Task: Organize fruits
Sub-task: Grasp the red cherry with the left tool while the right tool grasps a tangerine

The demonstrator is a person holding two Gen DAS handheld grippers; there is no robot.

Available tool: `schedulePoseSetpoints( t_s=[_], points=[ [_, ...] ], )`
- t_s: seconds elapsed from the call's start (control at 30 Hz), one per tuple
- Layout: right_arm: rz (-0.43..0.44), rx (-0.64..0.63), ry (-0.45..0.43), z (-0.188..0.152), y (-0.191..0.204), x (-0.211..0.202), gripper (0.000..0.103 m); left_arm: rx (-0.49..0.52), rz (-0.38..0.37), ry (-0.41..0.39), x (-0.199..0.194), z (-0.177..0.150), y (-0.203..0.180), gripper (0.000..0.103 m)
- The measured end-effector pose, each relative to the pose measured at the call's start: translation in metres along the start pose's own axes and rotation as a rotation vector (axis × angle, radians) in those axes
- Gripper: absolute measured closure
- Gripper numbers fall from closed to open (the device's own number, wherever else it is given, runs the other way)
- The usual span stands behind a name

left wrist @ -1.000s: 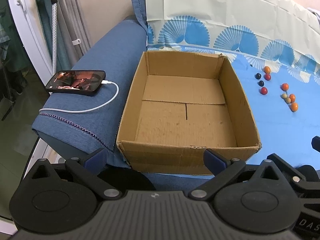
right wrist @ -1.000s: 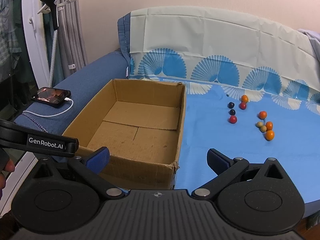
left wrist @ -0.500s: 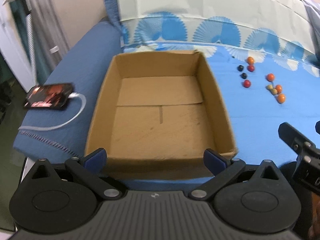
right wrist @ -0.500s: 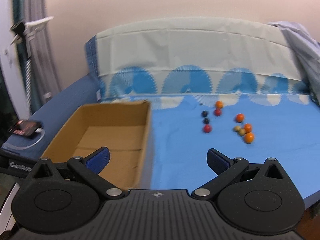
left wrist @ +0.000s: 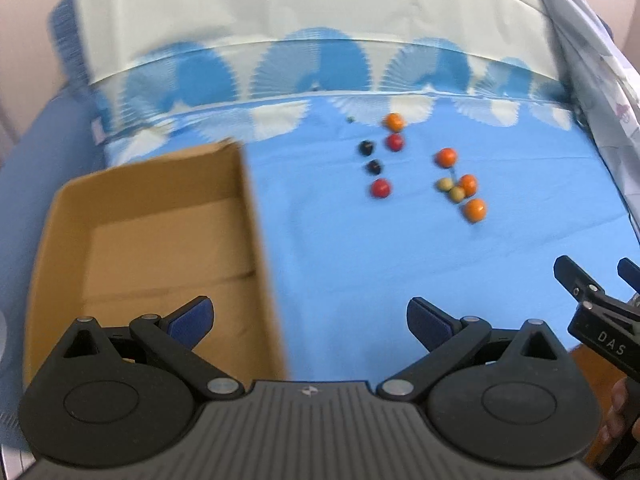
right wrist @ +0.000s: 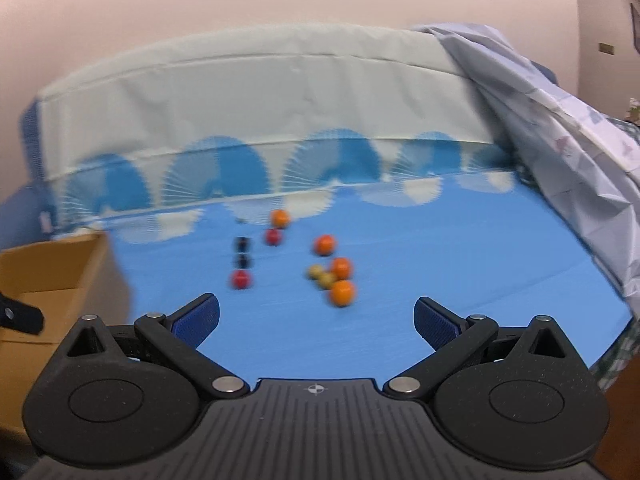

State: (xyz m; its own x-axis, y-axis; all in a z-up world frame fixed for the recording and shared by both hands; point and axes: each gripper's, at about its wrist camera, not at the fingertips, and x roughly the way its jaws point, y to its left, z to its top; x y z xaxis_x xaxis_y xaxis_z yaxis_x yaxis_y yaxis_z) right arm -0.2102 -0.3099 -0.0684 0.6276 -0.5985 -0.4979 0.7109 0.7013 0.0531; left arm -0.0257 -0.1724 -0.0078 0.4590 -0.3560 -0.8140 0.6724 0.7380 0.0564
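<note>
Several small round fruits lie on the blue cloth [left wrist: 340,248]: orange ones [left wrist: 474,209] [right wrist: 342,293], red ones [left wrist: 380,188] [right wrist: 240,279], dark ones [left wrist: 373,167] [right wrist: 243,260] and pale green ones [left wrist: 456,193] [right wrist: 326,278]. An empty cardboard box [left wrist: 160,240] [right wrist: 48,272] stands to their left. My left gripper [left wrist: 310,320] is open, hovering near the box's right wall. In the right wrist view my right gripper [right wrist: 316,316] is open too, just short of the fruit cluster, nothing between its fingers. The right gripper's fingers [left wrist: 576,280] show at the left view's right edge.
The cloth runs up a sofa back with a blue fan pattern [right wrist: 240,168]. A crumpled pale sheet [right wrist: 560,128] hangs at the right. A blue armrest [left wrist: 28,148] lies left of the box. A hand [left wrist: 616,412] holds the right gripper.
Both grippers have swung right, away from the box and phone toward the fruits. The box has slid to the left edge of both views. Both stay open.
</note>
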Motion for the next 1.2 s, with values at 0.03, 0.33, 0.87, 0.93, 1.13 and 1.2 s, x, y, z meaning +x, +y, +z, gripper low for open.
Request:
schedulePoseSetpoints(
  t_s=[0.03,0.33,0.87,0.93,1.13,1.2],
  points=[
    [-0.006,0.001,0.015,0.002,-0.008,0.014,0.0,0.01,-0.007,-0.003,0.011,0.007,-0.008,0.0],
    [0.023,0.074,0.211,-0.003,-0.047,0.179,0.0,0.021,-0.08,0.024,0.17,0.083,-0.071,0.0],
    [0.015,-0.05,0.245,-0.035,-0.03,0.303,0.0,0.002,-0.019,0.121,0.329,0.107,-0.083,0.0],
    [0.01,-0.056,0.258,-0.032,-0.029,0.303,0.001,-0.008,-0.016,0.138,0.33,0.11,-0.083,0.0],
    [0.029,-0.048,0.235,-0.03,-0.025,0.287,0.057,-0.034,-0.082,0.122,0.309,0.115,-0.083,0.069],
    [0.029,-0.035,0.245,-0.028,-0.027,0.284,0.064,-0.043,-0.077,0.131,0.304,0.115,-0.083,0.069]
  ],
)
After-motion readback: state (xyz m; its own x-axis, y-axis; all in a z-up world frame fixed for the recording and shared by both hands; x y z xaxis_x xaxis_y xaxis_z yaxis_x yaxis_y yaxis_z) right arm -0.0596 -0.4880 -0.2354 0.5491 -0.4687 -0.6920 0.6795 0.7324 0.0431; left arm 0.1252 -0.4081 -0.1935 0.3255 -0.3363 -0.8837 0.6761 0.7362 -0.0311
